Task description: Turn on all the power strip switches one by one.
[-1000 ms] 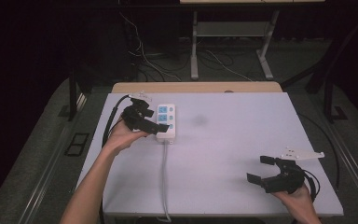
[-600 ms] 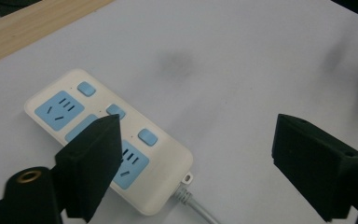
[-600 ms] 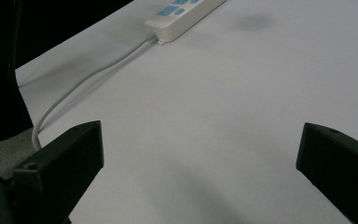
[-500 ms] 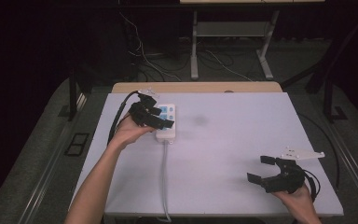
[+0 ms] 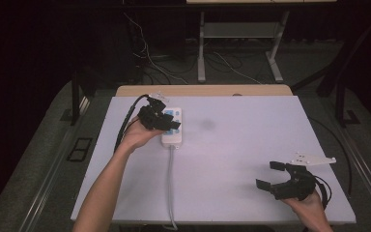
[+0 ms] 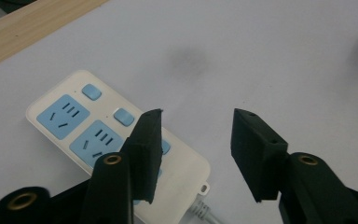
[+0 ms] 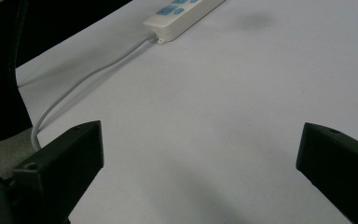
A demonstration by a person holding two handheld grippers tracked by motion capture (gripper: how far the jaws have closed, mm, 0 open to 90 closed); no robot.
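**Left jaws narrowing over the power strip**

Nearest, the right gripper rests wide open and empty, well right of the power strip. Beyond it, that glossy white rounded bar with matte blue sockets lies flat on the table. Over its cord end the left gripper hovers, blocky black jaws half open, just closing, not gripping.

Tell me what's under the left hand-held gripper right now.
The white power strip lies on the table under the left hand-held gripper, whose jaws have just been closing with nothing between them. One jaw covers part of the strip's blue sockets.
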